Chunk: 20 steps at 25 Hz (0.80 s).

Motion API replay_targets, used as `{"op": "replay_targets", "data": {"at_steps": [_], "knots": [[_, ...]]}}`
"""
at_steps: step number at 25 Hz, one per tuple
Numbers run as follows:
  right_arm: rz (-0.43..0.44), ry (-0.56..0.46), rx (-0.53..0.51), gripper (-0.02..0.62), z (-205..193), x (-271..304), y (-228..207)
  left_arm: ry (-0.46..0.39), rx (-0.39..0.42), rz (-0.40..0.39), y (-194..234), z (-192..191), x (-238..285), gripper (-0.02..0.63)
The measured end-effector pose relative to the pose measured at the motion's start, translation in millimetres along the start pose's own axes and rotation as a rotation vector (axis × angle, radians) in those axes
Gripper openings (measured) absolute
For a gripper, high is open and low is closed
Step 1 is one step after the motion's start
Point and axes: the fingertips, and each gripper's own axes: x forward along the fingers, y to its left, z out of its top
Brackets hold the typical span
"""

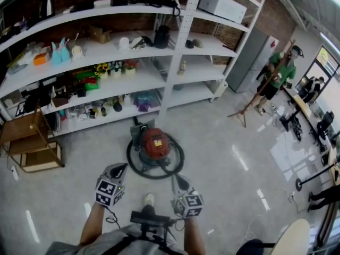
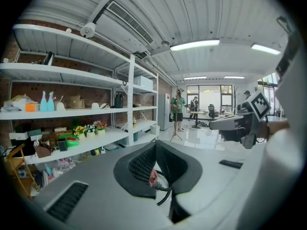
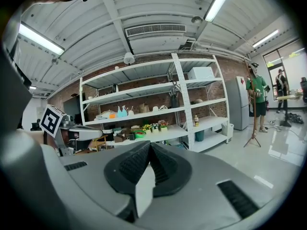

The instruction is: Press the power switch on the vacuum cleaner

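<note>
Vacuum cleaner [image 1: 155,142]: red, on the floor at 12 o'clock from both grippers, well apart from them; black hose [image 1: 154,176] looped round it.
Left gripper [image 1: 121,169]: in the air, jaws together at the tips, nothing held.
Right gripper [image 1: 180,181]: in the air, jaws closed, empty.
Head view alone: the whole vacuum cleaner.
Left gripper view: only a red sliver and black hose under the jaw tips.
Right gripper view: shelving [image 3: 184,104] at 12 o'clock, person in green [image 3: 257,92] at 3 o'clock.

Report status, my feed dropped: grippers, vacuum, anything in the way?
Shut, empty: left gripper, right gripper. Red vacuum on floor ahead, untouched. Its hose loops around it.
</note>
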Motion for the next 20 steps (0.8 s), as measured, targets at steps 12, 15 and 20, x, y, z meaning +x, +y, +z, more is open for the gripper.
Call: {"op": "replay_targets", "data": {"at_steps": [12,15,20], "knots": [[0.030,0.036,0.028,0.012,15.0,61.2,-37.5,0.020,-0.012,0.006,26.2,18.6,68.9,0.006],[0.038,0.046,0.038,0.012,17.4,76.6,-48.5,0.032,-0.020,0.009,31.8,19.2,86.0,0.006],[0.049,0.065,0.041,0.012,16.6,102.6,-68.0,0.053,-0.027,0.024,42.5,16.8,113.6,0.006]]}}
